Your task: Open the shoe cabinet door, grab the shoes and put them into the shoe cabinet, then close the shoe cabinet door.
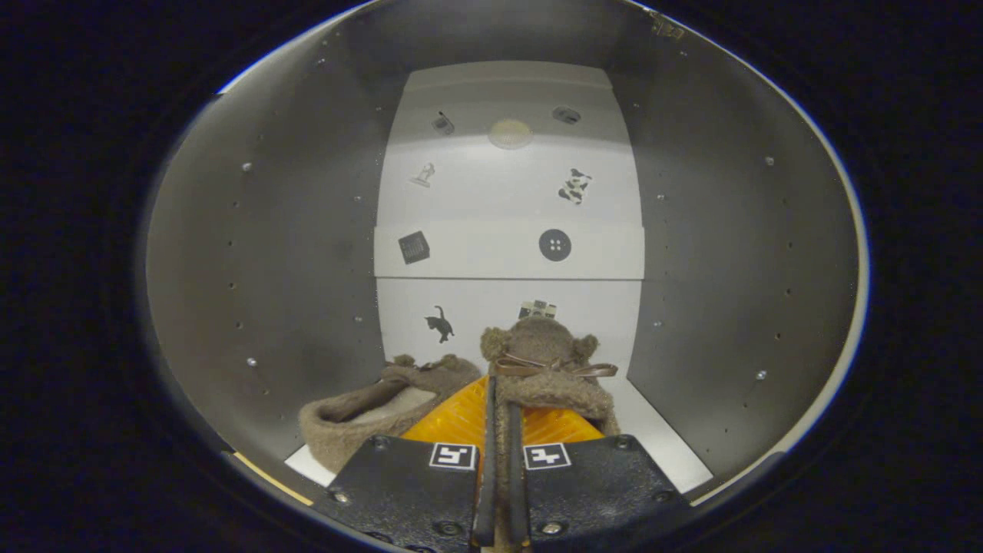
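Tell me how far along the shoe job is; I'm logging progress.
Done: the cabinet is open, and one fuzzy brown shoe lies on its floor beside the fingers. In hand: the gripper is inside the cabinet, shut on the second shoe, pinching its edge. Left: release that shoe, withdraw, and close the door.

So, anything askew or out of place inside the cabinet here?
Yes: the left shoe lies tipped on its side on the cabinet floor, opening facing the claw. The right shoe stands upright, its rim pinched between the nearly shut claw fingers.
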